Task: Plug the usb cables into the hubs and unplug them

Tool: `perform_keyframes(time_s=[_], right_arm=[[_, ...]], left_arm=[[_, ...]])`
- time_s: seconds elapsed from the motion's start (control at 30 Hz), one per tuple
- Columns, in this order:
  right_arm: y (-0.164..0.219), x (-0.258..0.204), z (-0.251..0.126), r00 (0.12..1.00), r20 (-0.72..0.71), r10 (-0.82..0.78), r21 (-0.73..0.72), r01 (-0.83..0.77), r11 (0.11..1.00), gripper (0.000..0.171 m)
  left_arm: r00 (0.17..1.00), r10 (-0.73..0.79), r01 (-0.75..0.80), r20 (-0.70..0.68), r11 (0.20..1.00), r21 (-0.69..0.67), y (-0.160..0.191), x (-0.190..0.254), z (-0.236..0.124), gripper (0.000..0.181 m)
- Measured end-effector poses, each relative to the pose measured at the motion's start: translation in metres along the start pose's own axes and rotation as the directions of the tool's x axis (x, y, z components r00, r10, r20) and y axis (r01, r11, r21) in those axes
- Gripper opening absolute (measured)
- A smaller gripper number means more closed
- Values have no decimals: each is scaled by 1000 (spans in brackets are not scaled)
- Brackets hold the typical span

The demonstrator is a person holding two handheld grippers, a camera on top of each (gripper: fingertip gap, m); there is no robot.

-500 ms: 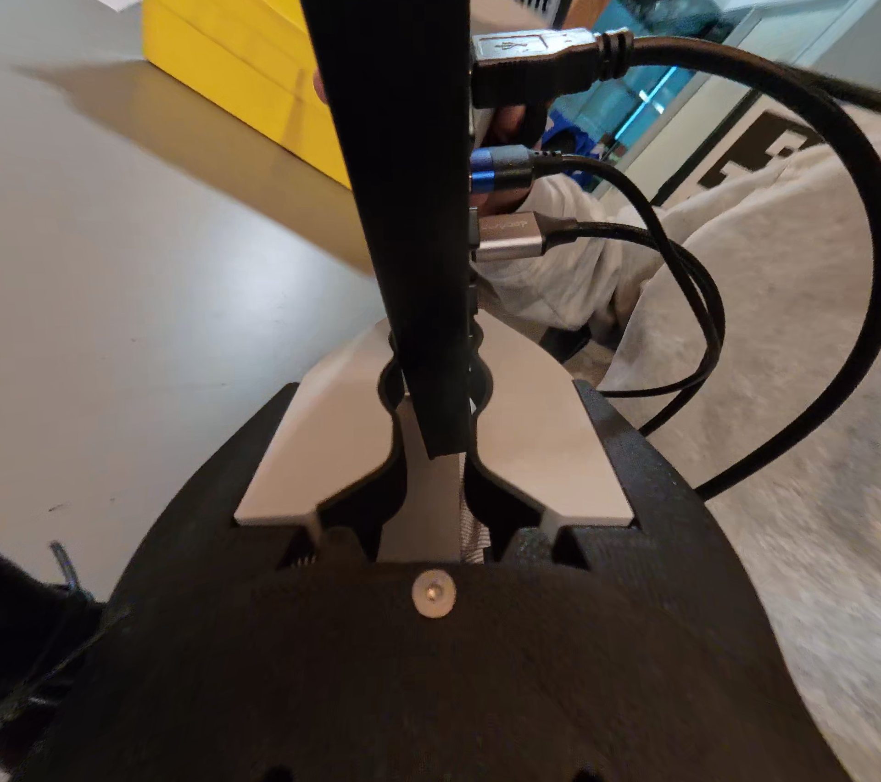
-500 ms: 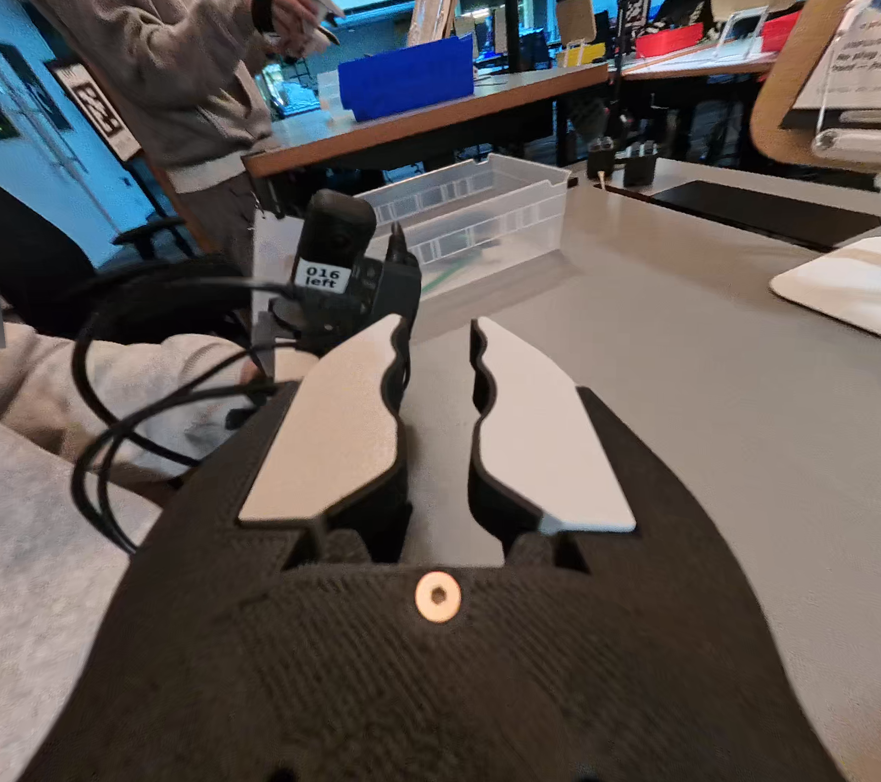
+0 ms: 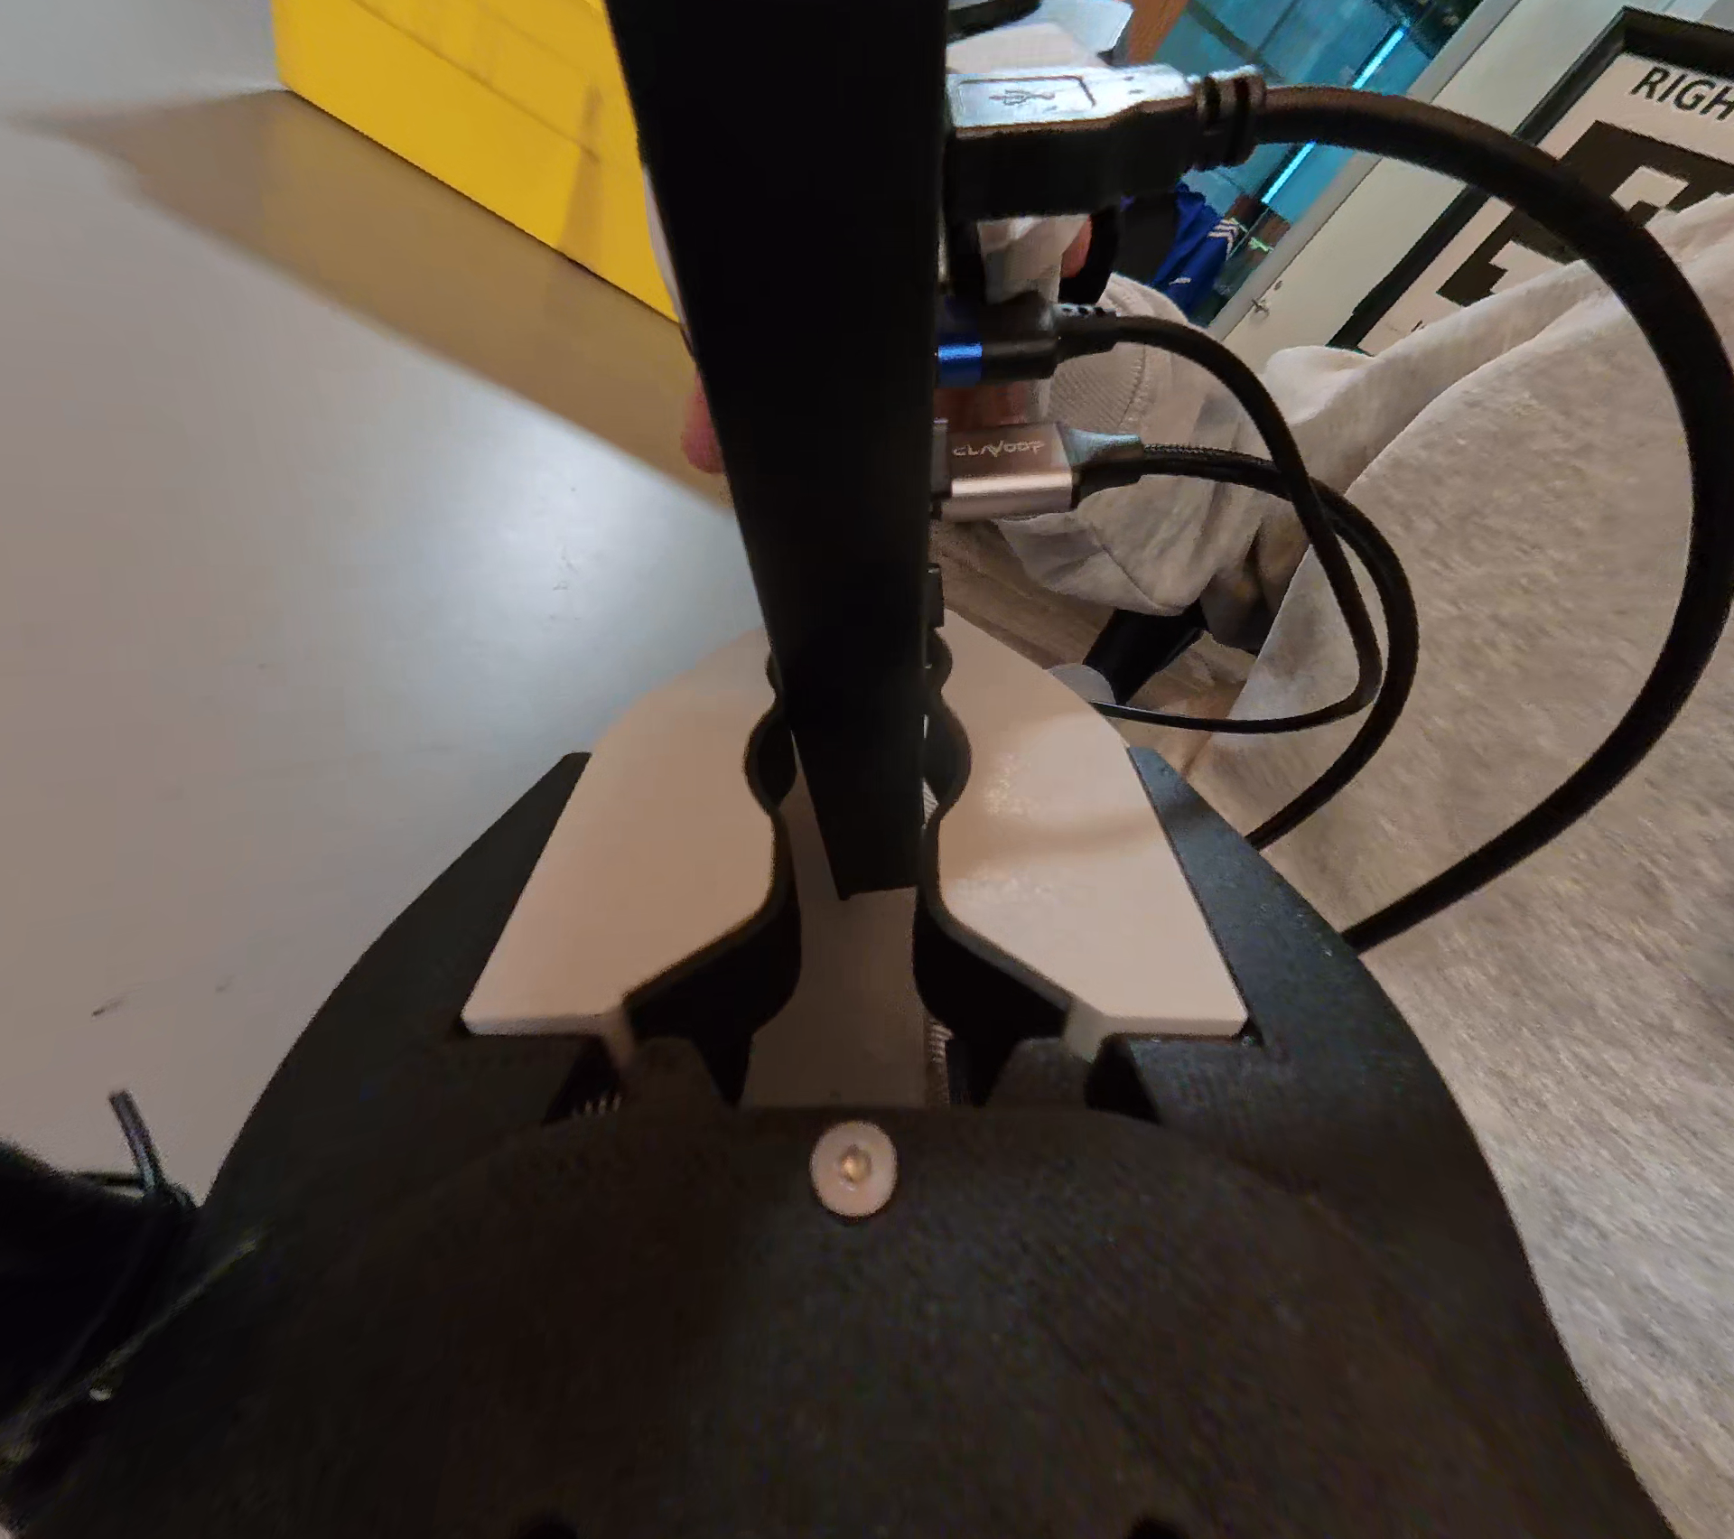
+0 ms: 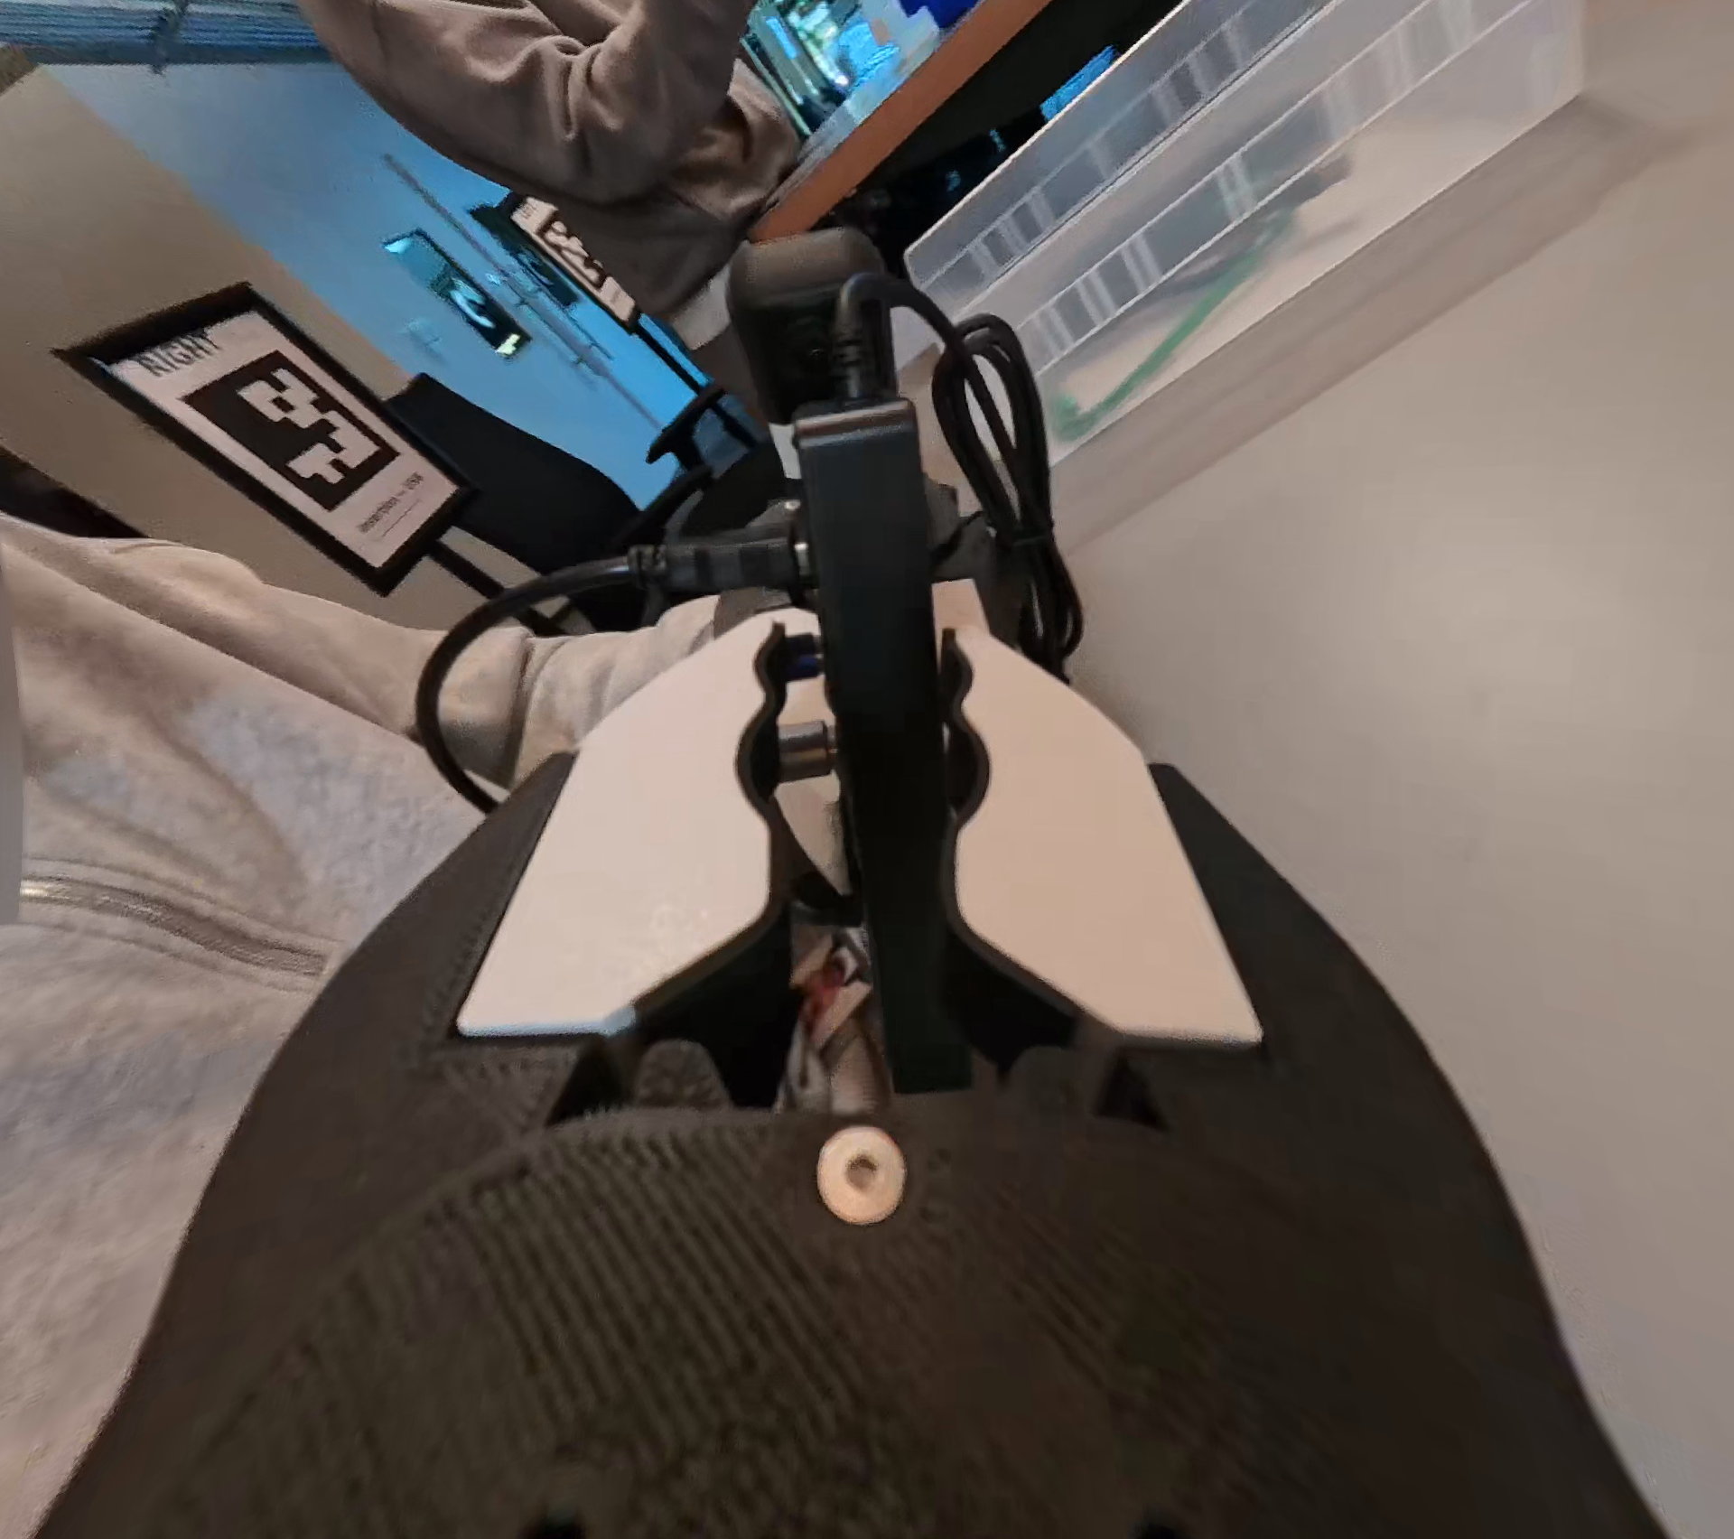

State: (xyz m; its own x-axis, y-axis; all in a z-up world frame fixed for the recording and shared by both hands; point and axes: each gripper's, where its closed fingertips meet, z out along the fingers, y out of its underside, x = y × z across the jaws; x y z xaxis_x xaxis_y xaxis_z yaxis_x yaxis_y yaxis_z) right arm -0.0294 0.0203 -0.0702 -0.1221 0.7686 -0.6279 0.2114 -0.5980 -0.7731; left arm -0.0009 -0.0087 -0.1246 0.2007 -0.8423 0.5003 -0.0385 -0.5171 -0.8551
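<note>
**Black hub pinned, three plugs to pull**

Black plastic fills the middle of my left wrist view: the USB hub (image 3: 779, 274) stands on end, its lower end clenched between the white fingers of my left gripper (image 3: 854, 696) above the grey table (image 3: 281, 556). Three cables sit in its right-hand side: a thick black plug (image 3: 1060, 143) at the top, a blue-ringed plug (image 3: 985, 354) below it, and a silver braided plug (image 3: 1009, 476) lowest. All look fully seated, so I judge the unplugging is next.

My right gripper (image 4: 859, 678) is spread wide, grasping nothing, with the hub's edge running up the centre of its view between the fingers. The silver plug shows as a stub in the gap left of the hub. Whether either finger touches anything I cannot tell.

To do this well, I would keep the left grip firm and the hub from twisting, close the right fingers on a plug's rigid shell rather than its cable, and pull straight out along the port, without levering. The loops at lower right of the left view could snag, so I would take one plug at a time.
</note>
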Motion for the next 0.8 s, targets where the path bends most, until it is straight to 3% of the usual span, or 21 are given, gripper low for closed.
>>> perform_keyframes(time_s=[0.13, 0.33, 0.57, 0.67, 0.8], right_arm=[[3, -1, 2, 997, 52, 59, 2, -60, 998, 27], [2, -2, 2, 1000, 10, -9, -2, 9, 1000, 24], [-26, 17, -21, 994, -113, -4, 178, 24, 984, 24], [-37, 23, -35, 987, -158, -13, 232, 50, 971, 24], [-42, 18, -39, 982, -178, -68, 231, 109, 967, 24]], left_arm=[[1000, 6, -7, -26, 1000, -22, 3, 5, 3, 24], [998, -30, 29, -60, 999, -18, 4, 8, 6, 24], [997, -82, 79, 13, 985, 156, -18, -12, -11, 39], [997, -46, 29, 59, 967, 254, -34, -16, -25, 31], [967, -10, -95, 253, 911, 401, -56, -32, -55, 32]])
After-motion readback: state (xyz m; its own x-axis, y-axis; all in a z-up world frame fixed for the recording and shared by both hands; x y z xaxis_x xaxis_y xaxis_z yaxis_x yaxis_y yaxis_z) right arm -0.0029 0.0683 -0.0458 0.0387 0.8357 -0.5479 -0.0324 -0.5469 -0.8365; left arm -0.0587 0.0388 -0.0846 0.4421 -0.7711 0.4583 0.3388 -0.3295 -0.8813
